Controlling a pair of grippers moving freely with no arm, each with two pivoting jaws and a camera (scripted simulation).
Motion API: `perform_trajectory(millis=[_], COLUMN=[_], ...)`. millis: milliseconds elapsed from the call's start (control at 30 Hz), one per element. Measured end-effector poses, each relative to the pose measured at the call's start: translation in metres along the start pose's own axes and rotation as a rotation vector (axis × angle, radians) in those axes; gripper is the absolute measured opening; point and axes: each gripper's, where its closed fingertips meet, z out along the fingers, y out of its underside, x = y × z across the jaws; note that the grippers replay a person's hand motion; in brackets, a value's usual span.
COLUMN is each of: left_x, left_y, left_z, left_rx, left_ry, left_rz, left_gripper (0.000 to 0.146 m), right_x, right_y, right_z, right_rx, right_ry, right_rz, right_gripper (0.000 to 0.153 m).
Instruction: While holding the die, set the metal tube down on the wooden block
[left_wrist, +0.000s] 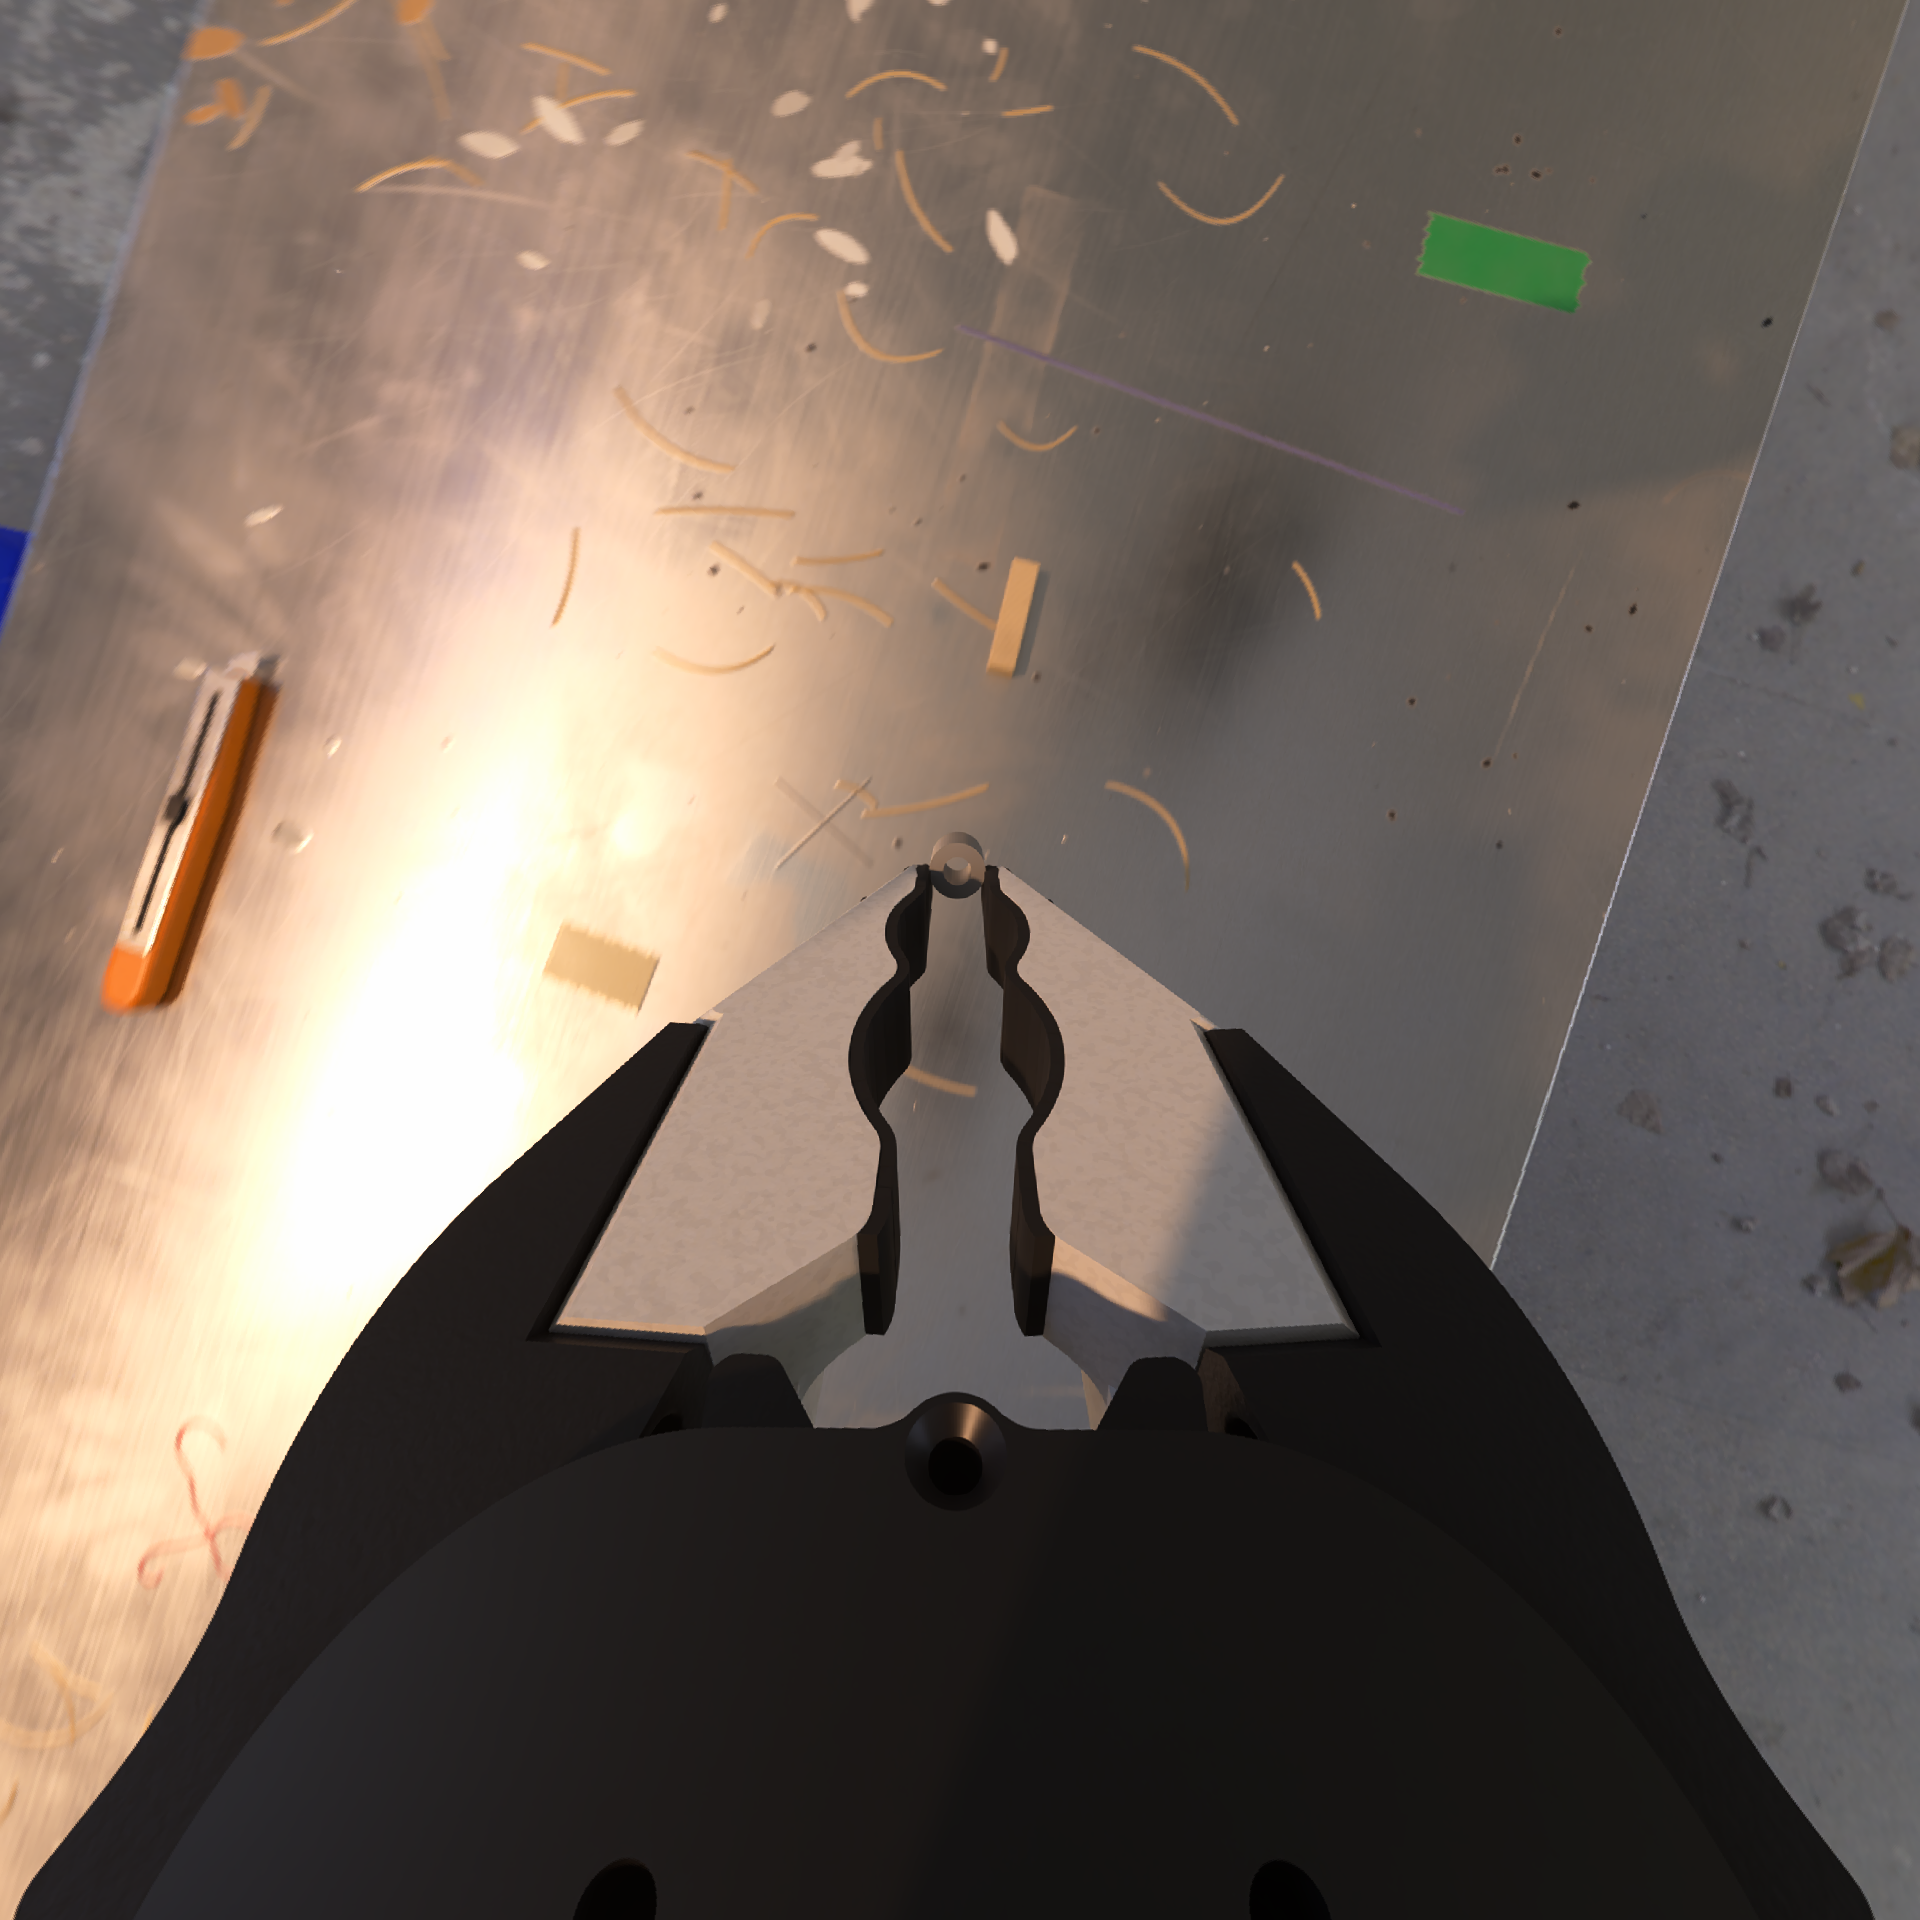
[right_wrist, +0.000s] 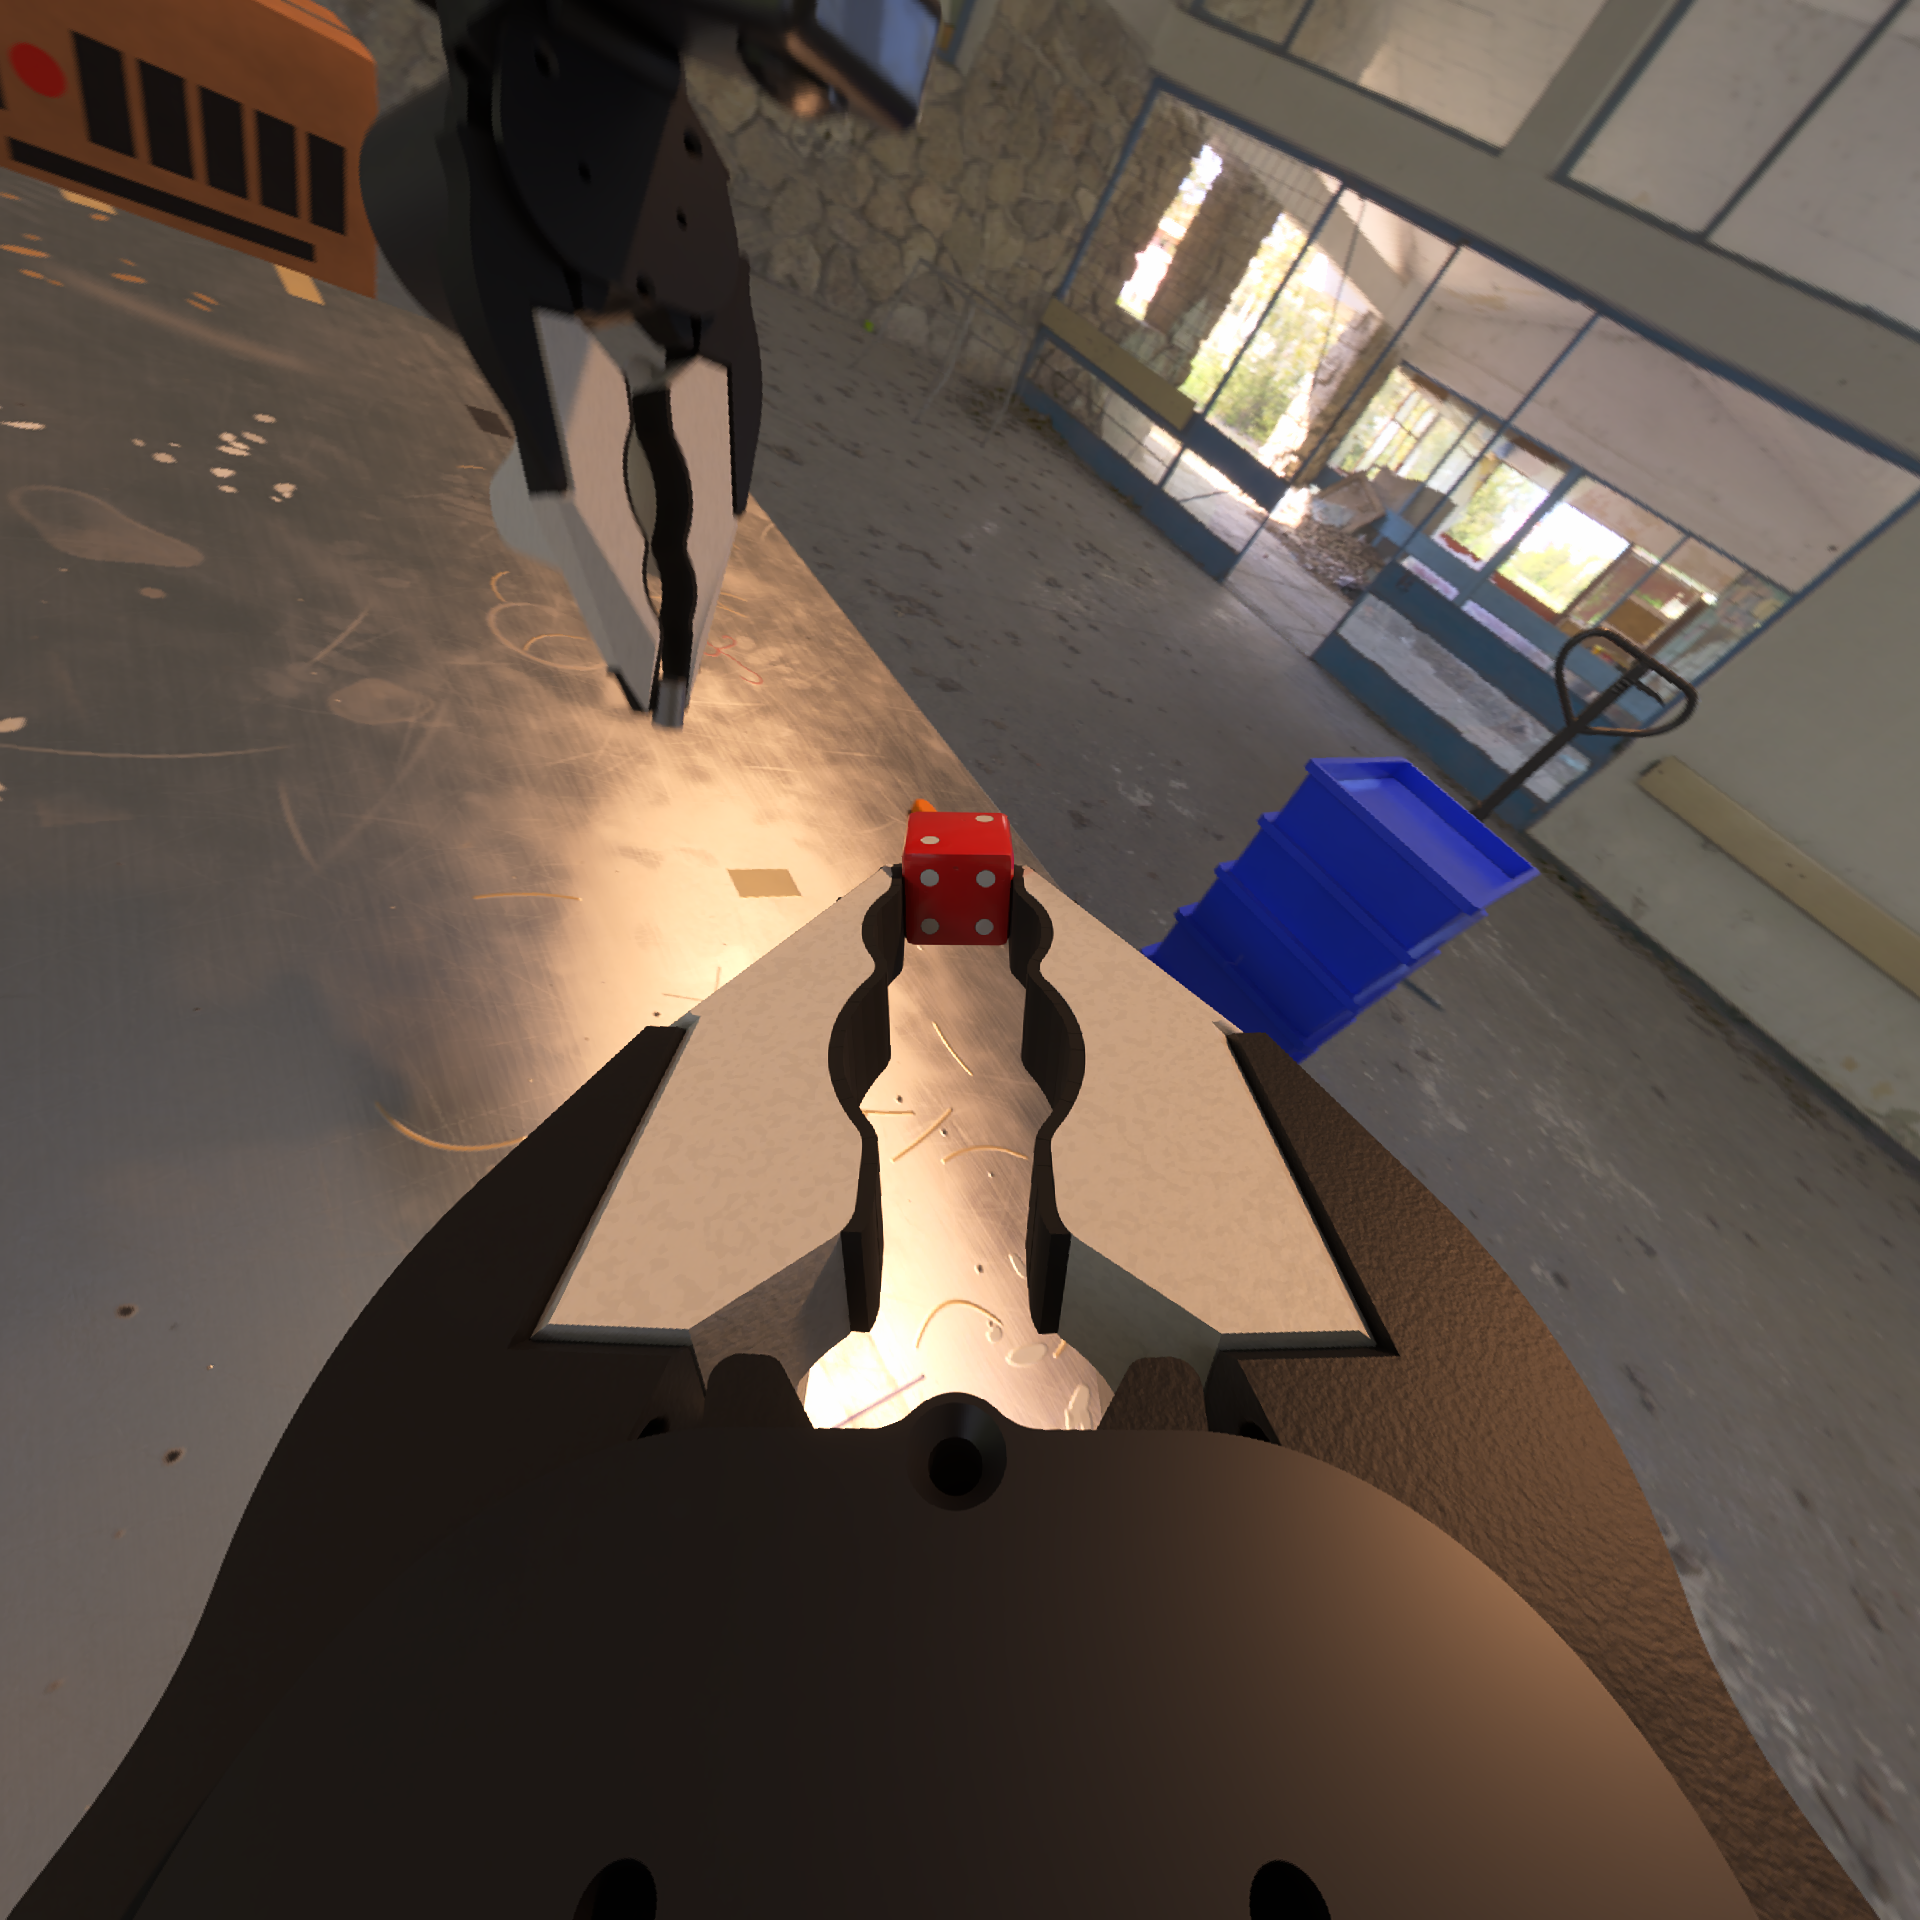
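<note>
My left gripper (left_wrist: 954, 885) is shut on a small metal tube (left_wrist: 954, 858), which pokes out of the fingertips above the metal tabletop (left_wrist: 1351, 727). In the right wrist view the left gripper (right_wrist: 655, 686) hangs point-down above the table with the tube's end (right_wrist: 671, 711) below its tips. My right gripper (right_wrist: 957, 920) is shut on a red die (right_wrist: 956, 878) with white pips, held above the table near its edge. An orange-brown wooden block (right_wrist: 208, 156) with black bars stands at the far upper left, beyond the left gripper.
An orange utility knife (left_wrist: 187, 831), a green tape strip (left_wrist: 1501, 262), a small pale wooden stick (left_wrist: 1015, 618), a beige tape patch (left_wrist: 601, 966) and many shavings lie on the table. Stacked blue bins (right_wrist: 1340, 894) and a pallet jack (right_wrist: 1600, 717) stand on the floor beyond the table's edge.
</note>
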Motion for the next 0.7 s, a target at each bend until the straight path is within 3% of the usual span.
perform_trajectory(millis=[333,700], left_x=[0.021,0.016], left_y=[-0.065,-0.064], left_z=[0.099,0.125], left_rx=[-0.06,-0.133], left_ry=[0.05,0.049], left_rz=[0.164,0.165], left_gripper=[0.009,0.009], right_x=[0.019,0.019], right_y=[0.021,0.027], right_z=[-0.017,-0.021], right_rx=[-0.05,-0.055], right_ry=[0.065,0.058], right_rz=[0.039,0.061], right_gripper=[0.019,0.019])
